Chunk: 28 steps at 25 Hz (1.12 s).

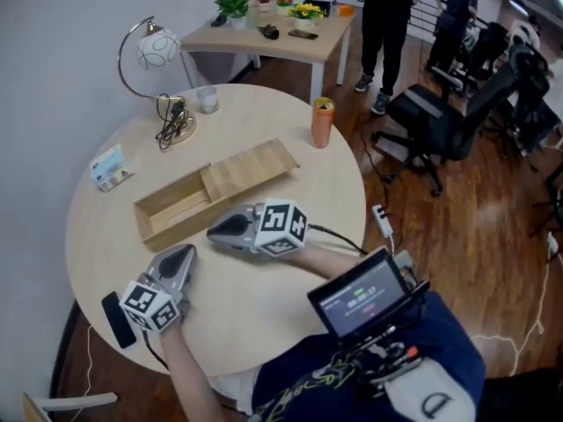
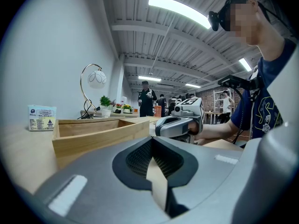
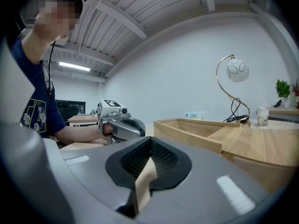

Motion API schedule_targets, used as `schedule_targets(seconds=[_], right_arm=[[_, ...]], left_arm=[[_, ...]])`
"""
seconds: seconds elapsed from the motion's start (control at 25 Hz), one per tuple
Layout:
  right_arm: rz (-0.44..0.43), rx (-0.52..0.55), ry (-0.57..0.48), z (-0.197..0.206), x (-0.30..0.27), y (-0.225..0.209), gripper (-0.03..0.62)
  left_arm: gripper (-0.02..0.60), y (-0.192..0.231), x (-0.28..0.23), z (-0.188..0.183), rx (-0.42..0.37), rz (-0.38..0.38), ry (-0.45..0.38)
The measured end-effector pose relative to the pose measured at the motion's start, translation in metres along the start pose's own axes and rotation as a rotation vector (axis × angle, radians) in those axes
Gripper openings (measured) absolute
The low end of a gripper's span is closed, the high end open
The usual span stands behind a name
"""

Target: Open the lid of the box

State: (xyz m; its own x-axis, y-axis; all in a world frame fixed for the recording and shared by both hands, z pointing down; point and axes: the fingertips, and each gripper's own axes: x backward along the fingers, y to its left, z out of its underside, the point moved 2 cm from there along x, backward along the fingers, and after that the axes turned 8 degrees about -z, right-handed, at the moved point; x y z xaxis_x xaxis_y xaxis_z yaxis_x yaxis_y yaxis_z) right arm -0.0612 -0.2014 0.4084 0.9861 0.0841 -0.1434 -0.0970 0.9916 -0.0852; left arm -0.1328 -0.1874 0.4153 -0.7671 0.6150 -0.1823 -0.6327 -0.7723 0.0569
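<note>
Wooden box lies mid-frame on the round counter, its lid slid partway toward upper right; left claw and right claw sit just below it, both pinched together, empty

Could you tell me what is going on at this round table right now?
A person holds a gripper in each hand over the round table. The wooden box lies in front of them, its sliding lid already pushed about halfway off, so one end is open. The right gripper sits close to the box's near side, and the left gripper is nearer the table edge. Both have their jaws together and hold nothing.
</note>
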Motion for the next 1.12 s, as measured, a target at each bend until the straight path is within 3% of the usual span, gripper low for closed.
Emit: schedule_targets(seconds=[1.12], right_arm=[[0.0, -0.001, 0.008, -0.0006, -0.0035, -0.0028, 0.015]], left_arm=[[0.003, 0.0046, 0.0001, -0.0019, 0.003, -0.002, 0.004]])
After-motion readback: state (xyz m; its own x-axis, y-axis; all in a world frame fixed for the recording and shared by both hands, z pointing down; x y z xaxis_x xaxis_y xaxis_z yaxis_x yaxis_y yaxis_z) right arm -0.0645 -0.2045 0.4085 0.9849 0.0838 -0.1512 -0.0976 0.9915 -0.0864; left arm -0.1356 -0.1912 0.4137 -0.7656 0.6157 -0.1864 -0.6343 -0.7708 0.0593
